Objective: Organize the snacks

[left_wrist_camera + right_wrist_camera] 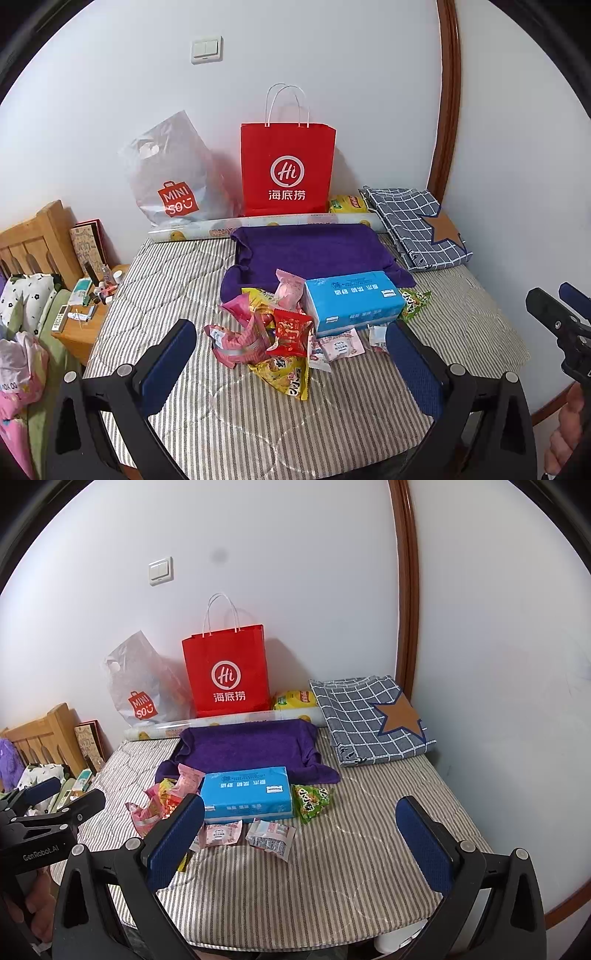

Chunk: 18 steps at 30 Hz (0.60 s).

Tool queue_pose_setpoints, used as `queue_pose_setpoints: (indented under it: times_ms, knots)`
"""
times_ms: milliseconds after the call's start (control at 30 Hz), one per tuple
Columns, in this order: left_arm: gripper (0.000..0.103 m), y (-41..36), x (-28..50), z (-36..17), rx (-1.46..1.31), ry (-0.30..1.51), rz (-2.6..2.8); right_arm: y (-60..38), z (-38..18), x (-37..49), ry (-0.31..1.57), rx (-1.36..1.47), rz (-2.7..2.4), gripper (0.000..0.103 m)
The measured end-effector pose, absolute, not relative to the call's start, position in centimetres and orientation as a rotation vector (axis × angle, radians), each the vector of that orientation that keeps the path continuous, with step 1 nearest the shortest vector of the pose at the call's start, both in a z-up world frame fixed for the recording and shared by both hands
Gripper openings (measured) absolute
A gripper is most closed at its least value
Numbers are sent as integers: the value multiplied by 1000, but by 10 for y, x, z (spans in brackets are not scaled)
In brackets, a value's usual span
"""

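On the striped mattress (pixel 177 280), seen from the left wrist, the snack packets (pixel 275 332) lie in a loose heap at about twelve o'clock from the left gripper (pixel 291 350), whose blue-padded jaws stand wide apart and empty, framing the pile without touching it. At ten o'clock sits a white plastic bag (pixel 166 173) against the wall, then a red paper bag (pixel 288 170) upright at twelve. A purple towel (pixel 310 251) lies flat in front of that bag, and a blue tissue pack (pixel 352 299) rests on the towel's near edge, touching the heap's right side. A green snack packet (pixel 415 301) pokes out just beside the pack at one o'clock, and a checked cloth (pixel 417 225) lies farther off at two. From the right wrist, the right gripper (pixel 301 827) is likewise spread open and holds nothing, with a white wrapper (pixel 271 836) on the mattress between its fingers.
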<state>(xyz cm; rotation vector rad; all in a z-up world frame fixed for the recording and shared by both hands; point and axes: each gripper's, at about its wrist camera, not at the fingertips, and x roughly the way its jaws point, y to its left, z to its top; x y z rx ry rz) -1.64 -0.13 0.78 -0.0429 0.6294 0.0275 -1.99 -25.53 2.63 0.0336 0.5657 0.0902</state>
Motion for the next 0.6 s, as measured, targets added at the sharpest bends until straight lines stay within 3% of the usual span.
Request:
queue_pose_setpoints:
  times_ms: [600]
  knots:
    - [103, 0, -15, 5, -39, 624, 35, -255, 24, -18, 563, 43, 103, 102]
